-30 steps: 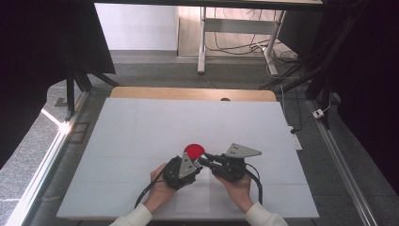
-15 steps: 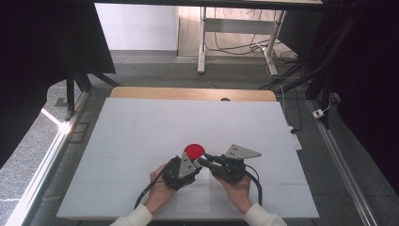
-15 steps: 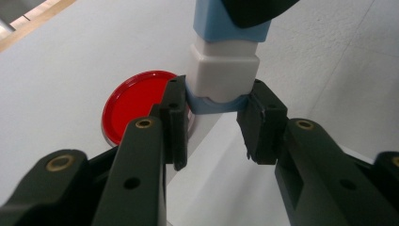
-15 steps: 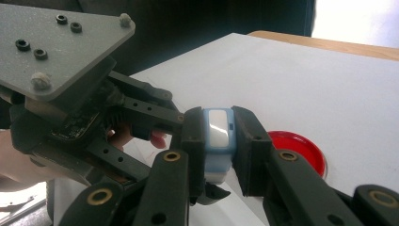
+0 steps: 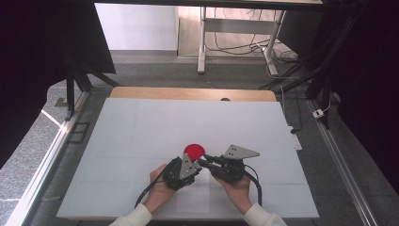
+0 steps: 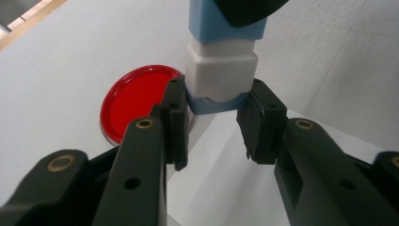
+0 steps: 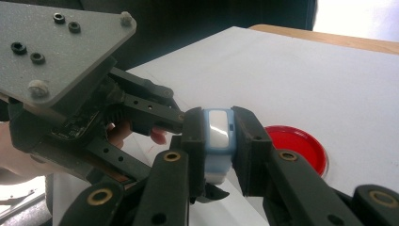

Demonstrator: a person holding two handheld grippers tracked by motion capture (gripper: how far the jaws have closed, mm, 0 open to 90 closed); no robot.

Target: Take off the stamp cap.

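Observation:
A small blue-and-white block (image 6: 221,70) hangs just above the white table, held from both ends. My left gripper (image 6: 214,117) is shut on its rounded blue end. My right gripper (image 7: 219,141) is shut on the other end of the block (image 7: 219,134), with the pale face turned toward its camera. In the high view the left gripper (image 5: 198,165) and the right gripper (image 5: 206,163) meet tip to tip near the table's front middle. A flat red round disc (image 5: 193,150) lies on the table just behind the tips, and it appears again as the disc (image 6: 136,96) beside my left jaw.
The white table top (image 5: 188,117) ends in a wooden strip (image 5: 193,93) at the far side. Black cables trail from both grippers toward the front edge. Dark frame posts and a metal rail (image 5: 42,165) flank the table.

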